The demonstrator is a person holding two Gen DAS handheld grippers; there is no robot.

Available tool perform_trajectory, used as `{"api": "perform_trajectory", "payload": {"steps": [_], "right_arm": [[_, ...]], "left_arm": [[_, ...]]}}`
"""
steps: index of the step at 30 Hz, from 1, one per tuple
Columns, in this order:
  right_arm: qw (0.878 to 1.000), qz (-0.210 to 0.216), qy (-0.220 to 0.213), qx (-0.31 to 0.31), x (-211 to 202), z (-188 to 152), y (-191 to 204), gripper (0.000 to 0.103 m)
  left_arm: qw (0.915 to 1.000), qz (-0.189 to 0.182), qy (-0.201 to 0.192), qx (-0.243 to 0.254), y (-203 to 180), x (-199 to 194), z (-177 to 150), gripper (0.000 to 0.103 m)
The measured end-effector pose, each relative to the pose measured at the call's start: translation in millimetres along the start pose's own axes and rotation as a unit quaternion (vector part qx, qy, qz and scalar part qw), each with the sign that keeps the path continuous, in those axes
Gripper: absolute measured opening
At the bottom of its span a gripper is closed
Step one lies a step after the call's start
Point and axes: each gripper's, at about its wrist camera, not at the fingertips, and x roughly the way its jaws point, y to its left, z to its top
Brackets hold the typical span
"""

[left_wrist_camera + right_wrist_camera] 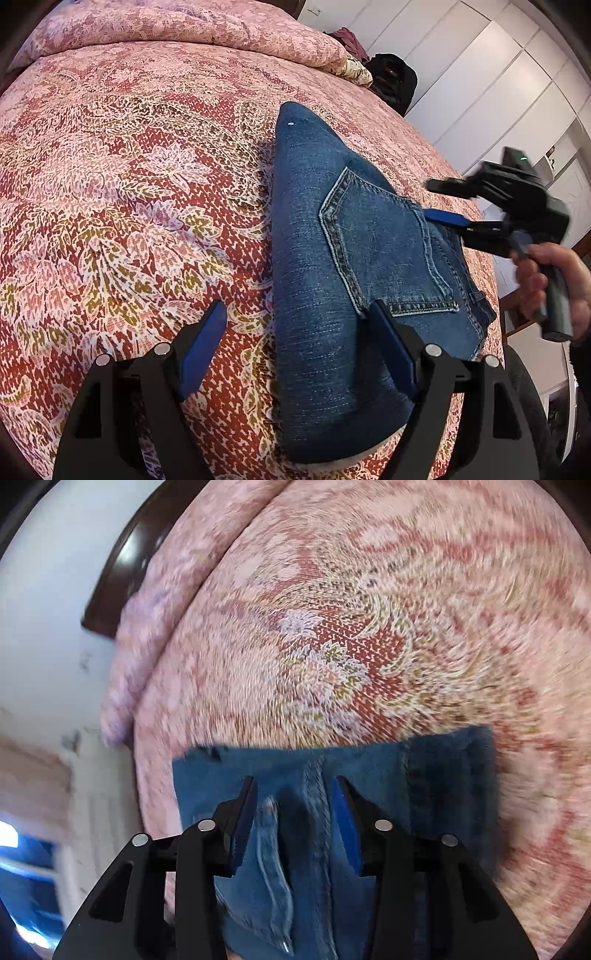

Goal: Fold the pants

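Note:
Blue jeans (347, 266) lie folded on the pink and red floral bedspread (129, 192), back pocket up. My left gripper (299, 314) is open just above the near end of the jeans, its right finger (391, 343) over the denim and its left finger (203, 339) over the bedspread. My right gripper (436, 203) shows at the far right edge of the jeans in the left wrist view, held by a hand. In the blurred right wrist view the right gripper (293, 794) is open, its jaws apart over the jeans (332, 775) and their seam.
A pillow (207, 26) under the same floral cover lies at the head of the bed. A black bag (393, 81) sits beyond the bed's far corner. White wardrobe doors (480, 85) stand to the right. A dark wooden headboard (122, 568) shows in the right wrist view.

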Motion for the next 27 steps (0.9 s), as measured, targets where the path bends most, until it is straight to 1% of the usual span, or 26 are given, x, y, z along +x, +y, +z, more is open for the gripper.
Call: {"api": "perform_trajectory", "payload": {"steps": [1,3,4,5,6,8,9,10,12,13,14,15,17,18,20,23,25,27], "right_arm": [[1.0,0.004,-0.008,-0.006,-10.6,-4.1,-0.2,0.054],[0.999,0.01,-0.03,-0.012,-35.8,-14.6,-8.1,0.058],[0.999,0.005,-0.039,-0.013,-46.4,-19.6,-15.8,0.061],[0.999,-0.008,-0.052,-0.012,-60.3,-26.9,-28.4,0.063],[0.998,-0.022,-0.06,-0.008,-69.4,-33.2,-40.3,0.063],[0.998,-0.033,-0.059,0.006,-77.3,-43.8,-61.1,0.063],[0.997,-0.045,-0.05,0.024,-78.7,-52.2,-81.6,0.063],[0.998,-0.045,-0.039,0.034,-75.3,-56.2,-90.6,0.063],[0.998,-0.029,-0.005,0.048,-65.5,-70.3,-109.2,0.063],[0.999,-0.026,-0.007,0.04,-63.7,-75.9,-110.5,0.063],[0.999,-0.025,-0.016,0.028,-65.6,-79.5,-108.2,0.065],[1.0,-0.015,-0.011,0.02,-64.8,-83.1,-104.1,0.067],[1.0,0.025,0.002,0.015,-63.6,-90.3,-98.3,0.067],[1.0,0.028,0.009,0.008,-61.4,-93.3,-94.4,0.069],[1.0,0.016,0.022,-0.014,-56.7,-97.9,-87.6,0.077],[0.998,0.04,0.027,-0.04,-51.6,-102.5,-84.1,0.079],[0.997,0.063,0.022,-0.028,-50.2,-101.9,-92.1,0.079],[0.996,0.086,0.008,-0.014,-51.7,-103.4,-101.5,0.079]], "left_arm": [[1.0,0.0,0.0,0.0,0.2,-0.1,0.1,0.079],[1.0,0.002,0.0,0.001,0.2,-0.3,0.0,0.079],[1.0,0.002,0.0,0.001,0.2,-0.4,0.1,0.079],[1.0,0.002,0.0,0.001,0.2,-0.5,0.1,0.079],[1.0,0.002,0.0,0.001,0.3,-0.4,0.1,0.079],[1.0,0.002,-0.001,0.001,0.9,-0.6,0.3,0.079],[1.0,0.003,-0.001,0.001,0.6,-0.7,0.3,0.079],[1.0,0.003,-0.001,0.001,0.6,-0.8,0.5,0.079],[1.0,0.005,-0.001,0.001,-0.1,-0.7,0.6,0.079],[1.0,0.005,-0.001,0.001,-0.2,-0.9,0.6,0.079],[1.0,0.006,-0.001,0.002,-0.5,-1.1,0.6,0.079],[1.0,0.007,-0.001,0.002,-0.7,-1.4,0.6,0.079],[1.0,0.008,-0.002,0.002,-1.3,-1.4,0.3,0.079],[1.0,0.008,-0.002,0.002,-1.4,-1.3,0.2,0.079],[1.0,0.007,-0.001,0.002,-1.0,-1.2,0.4,0.079],[1.0,0.001,0.006,0.0,0.6,-2.2,2.5,0.079],[0.9998,-0.012,0.012,-0.013,6.6,-4.6,7.0,0.078],[0.9987,-0.035,0.016,-0.033,16.1,-7.7,10.8,0.078]]}}
